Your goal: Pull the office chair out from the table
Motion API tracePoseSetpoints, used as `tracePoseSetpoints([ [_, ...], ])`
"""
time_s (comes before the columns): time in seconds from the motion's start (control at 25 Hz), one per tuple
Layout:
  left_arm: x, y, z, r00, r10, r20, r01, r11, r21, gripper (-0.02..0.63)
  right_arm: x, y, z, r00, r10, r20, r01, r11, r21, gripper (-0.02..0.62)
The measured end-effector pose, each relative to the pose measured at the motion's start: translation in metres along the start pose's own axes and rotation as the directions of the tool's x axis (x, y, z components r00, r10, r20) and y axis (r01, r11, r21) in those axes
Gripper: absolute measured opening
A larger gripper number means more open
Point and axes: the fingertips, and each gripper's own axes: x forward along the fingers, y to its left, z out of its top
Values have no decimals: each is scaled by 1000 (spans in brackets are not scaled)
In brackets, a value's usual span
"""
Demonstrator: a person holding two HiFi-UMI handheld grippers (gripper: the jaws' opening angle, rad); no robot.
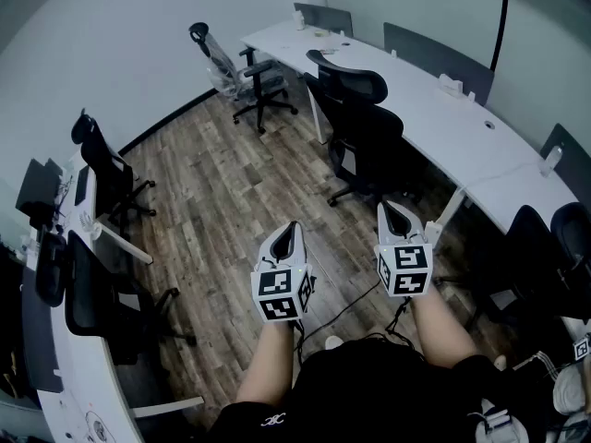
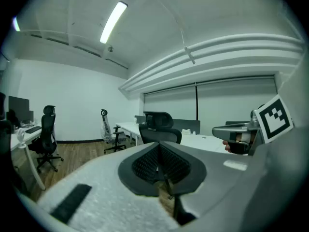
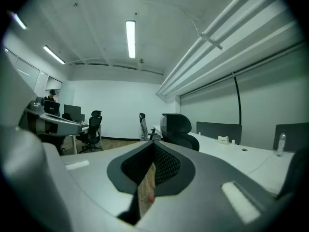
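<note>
L gripper (image 1: 292,234) – jaws pressed together, nothing between them. R gripper (image 1: 395,218) sits near it at 3 o'clock, jaws likewise together and empty. Both are held out roughly level over the wood floor (image 1: 222,183), touching no furniture.

Office chair (image 1: 363,123) – black, w/ headrest – stands at approx 12 o'clock from the R gripper and 1 o'clock from the L gripper, well apart from both. Its back is turned toward the person and its front is up against the long white table (image 1: 434,118). In both gripper views it shows just above the jaw tips, a touch toward 1 o'clock.

Hard to make out: the seat is hidden behind the chair's own backrest, and the wheel base shows only in part, its 6 o'clock side lost in shadow. Can't tell whether the seat goes under the table top. Another dark chair (image 1: 540,238), at 3 o'clock of the R gripper, is mostly in shadow. A grey chair (image 1: 242,74) stands farther off at 11 o'clock, by the table's far end.
</note>
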Motion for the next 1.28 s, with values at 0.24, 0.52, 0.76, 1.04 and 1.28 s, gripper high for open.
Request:
tracePoseSetpoints([
  [0.24,10,17,6,1000,12,14,-13,1000,24,9,19,9,8,999,4,44,-5,1000,24,8],
  [0.52,23,38,3,1000,2,0,-2,1000,31,9,37,23,6,999,-1,41,0,1000,22,9],
  [0.76,29,55,-17,999,-8,-35,8,1000,-5,9,51,28,-12,1000,-10,-10,10,999,53,9],
  [1.04,48,82,-27,999,-9,-53,8,1000,-21,9,83,28,-22,999,-16,-34,18,998,65,9],
  [1.28,83,116,-25,998,6,-64,-6,1000,-5,9,131,34,-21,1000,3,-16,-1,995,101,9],
])
